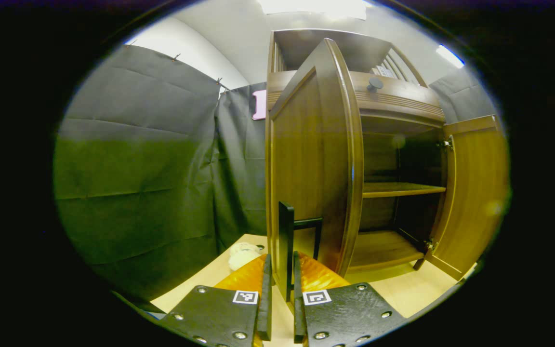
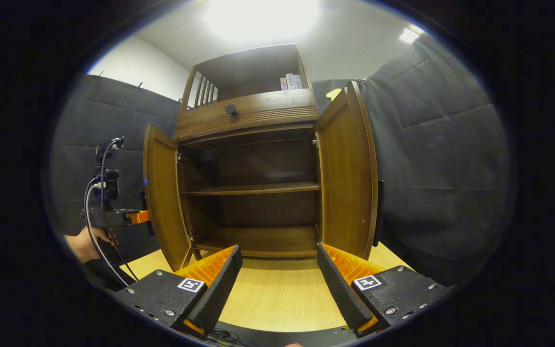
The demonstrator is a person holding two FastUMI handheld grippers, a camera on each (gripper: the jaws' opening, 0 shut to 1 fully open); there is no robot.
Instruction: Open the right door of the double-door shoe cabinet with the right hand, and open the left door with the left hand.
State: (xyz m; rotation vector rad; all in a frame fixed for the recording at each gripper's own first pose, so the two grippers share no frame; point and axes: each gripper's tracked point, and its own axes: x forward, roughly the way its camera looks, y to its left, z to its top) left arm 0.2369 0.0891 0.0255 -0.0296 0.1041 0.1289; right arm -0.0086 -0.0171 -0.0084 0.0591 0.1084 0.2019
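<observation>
Glossy brown wooden shoe cabinet [image 2: 251, 159], left gripper [image 1: 281, 308] pinching left door's [image 1: 306, 164] flat bar handle [image 1: 285, 246], right gripper [image 2: 277, 284] spread, right door [image 2: 347, 168] open

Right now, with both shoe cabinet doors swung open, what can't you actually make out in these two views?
- Right door handle: right gripper view, only a dark sliver shows past the right door.
- Labels on the top shelf: right gripper view, too small to read.
- White object on the table: left gripper view, partly behind the left claw.
- Left door handle: left gripper view, its lower end is hidden between the claw's fingers.
</observation>
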